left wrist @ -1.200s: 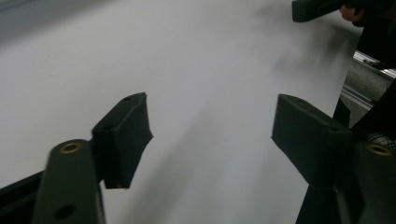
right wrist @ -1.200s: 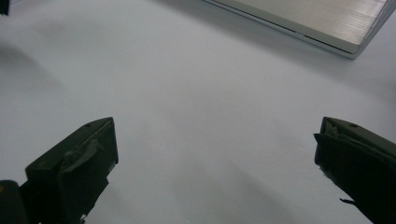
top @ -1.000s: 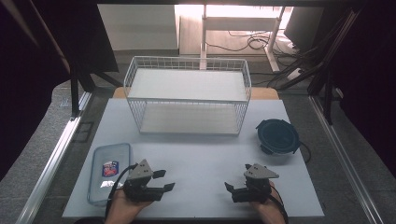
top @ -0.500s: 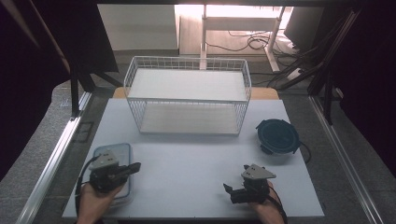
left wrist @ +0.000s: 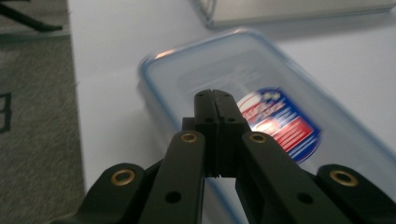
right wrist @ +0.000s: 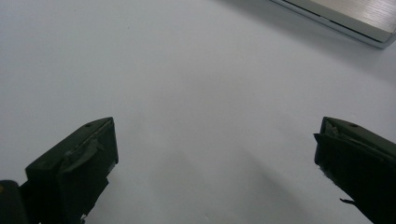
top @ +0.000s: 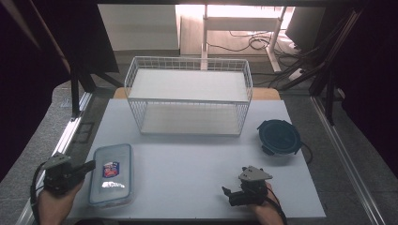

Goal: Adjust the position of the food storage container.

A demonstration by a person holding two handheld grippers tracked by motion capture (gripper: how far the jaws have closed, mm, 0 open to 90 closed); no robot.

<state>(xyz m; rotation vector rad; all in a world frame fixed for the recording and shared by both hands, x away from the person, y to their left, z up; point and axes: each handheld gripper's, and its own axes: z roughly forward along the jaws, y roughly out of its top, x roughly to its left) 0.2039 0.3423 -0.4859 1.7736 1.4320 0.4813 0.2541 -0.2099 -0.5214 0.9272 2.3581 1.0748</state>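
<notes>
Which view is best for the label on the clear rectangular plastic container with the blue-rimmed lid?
The left gripper view: the clear rectangular plastic container sits close, its red, white and blue label large though blurred, partly behind the shut left claw. The high view shows the whole container, label tiny.

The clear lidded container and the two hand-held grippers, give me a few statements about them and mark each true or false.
1. The left hand-held gripper has its jaws shut with nothing between them. True.
2. The right hand-held gripper is clamped on the round dark lid. False: its jaws stand open over bare table.
3. The clear container lies inside the wire basket. False: it lies on the table, in front of the basket to the left.
4. The container's lid carries a red and blue label. True.
</notes>
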